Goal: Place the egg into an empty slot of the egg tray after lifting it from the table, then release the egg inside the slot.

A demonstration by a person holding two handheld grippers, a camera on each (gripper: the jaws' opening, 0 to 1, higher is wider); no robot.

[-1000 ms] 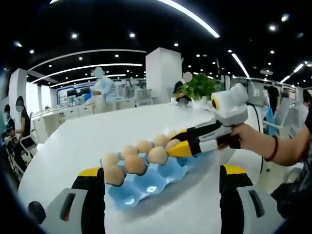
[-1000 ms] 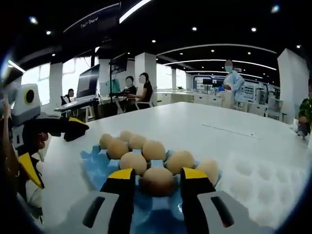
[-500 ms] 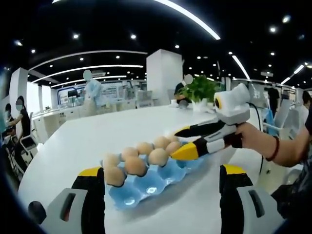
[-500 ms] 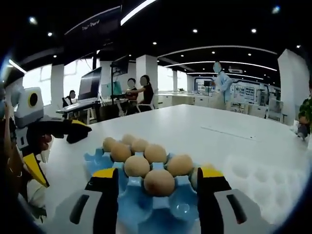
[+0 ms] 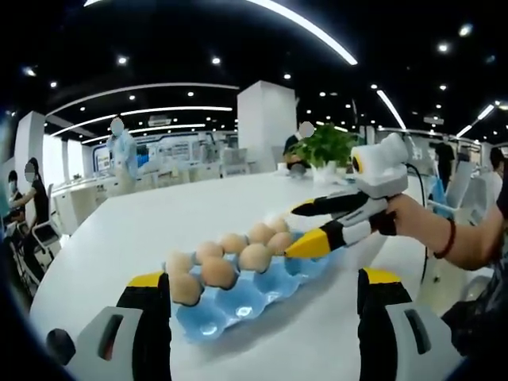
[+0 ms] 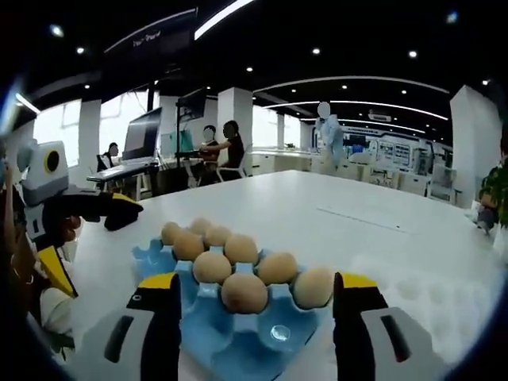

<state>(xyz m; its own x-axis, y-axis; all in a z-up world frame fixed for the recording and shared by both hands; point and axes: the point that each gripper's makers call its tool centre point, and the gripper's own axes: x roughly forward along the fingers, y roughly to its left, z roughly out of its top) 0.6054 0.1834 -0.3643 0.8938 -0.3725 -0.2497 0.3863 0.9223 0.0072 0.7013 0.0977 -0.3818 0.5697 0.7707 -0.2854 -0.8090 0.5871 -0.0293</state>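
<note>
- My right tool [image 6: 258, 333] has its jaws spread wide, nothing between them; in the left gripper view I see it [image 5: 298, 230] held by a hand [image 5: 417, 226] just above the far end of the tray.
- My left tool [image 5: 262, 333] is also spread apart and empty, hovering near the tray's near end.
- The blue egg tray [image 6: 238, 337] sits on the white bench [image 6: 381, 238].
- The egg [image 6: 244, 292] rests in a slot in the tray's front row, beside seven others; the slots nearest my right tool are bare.
- A potted plant [image 5: 324, 144] stands at the bench's far edge.
</note>
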